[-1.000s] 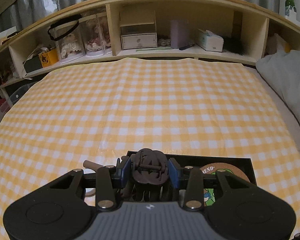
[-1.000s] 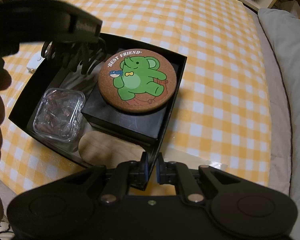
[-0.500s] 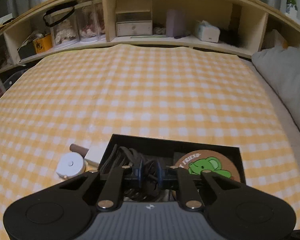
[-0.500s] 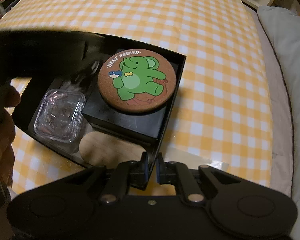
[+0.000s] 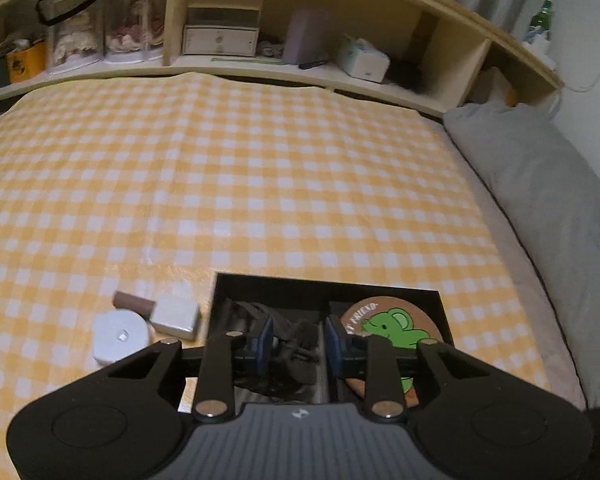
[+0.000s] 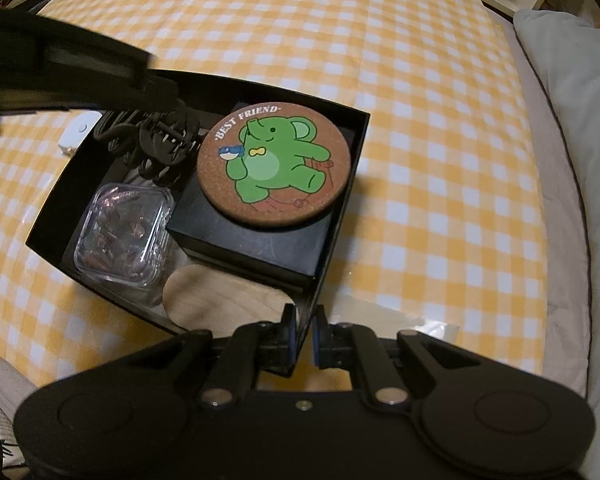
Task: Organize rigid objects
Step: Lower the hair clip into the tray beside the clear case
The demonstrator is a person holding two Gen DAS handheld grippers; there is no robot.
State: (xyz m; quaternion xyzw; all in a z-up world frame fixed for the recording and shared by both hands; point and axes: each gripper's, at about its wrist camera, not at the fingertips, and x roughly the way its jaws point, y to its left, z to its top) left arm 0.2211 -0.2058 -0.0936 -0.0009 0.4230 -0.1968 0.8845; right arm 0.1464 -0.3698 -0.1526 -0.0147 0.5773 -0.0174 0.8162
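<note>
Inside, the black box (image 6: 342, 216) holds a hair claw clip (image 6: 162, 148) at 10 o'clock, a clear case (image 6: 122, 240) at 8 and an elephant coaster (image 6: 276, 166) atop a smaller box. The left gripper (image 5: 296, 346) gapes empty above the clip; the right gripper (image 6: 304, 334) pinches the box wall.

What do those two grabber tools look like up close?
Both are matte black plastic with two round discs on a wide body, silver pivot bolts and blue-padded fingers. The left gripper has a ribbed grey centre plate with a small logo; the right gripper is all black.
</note>
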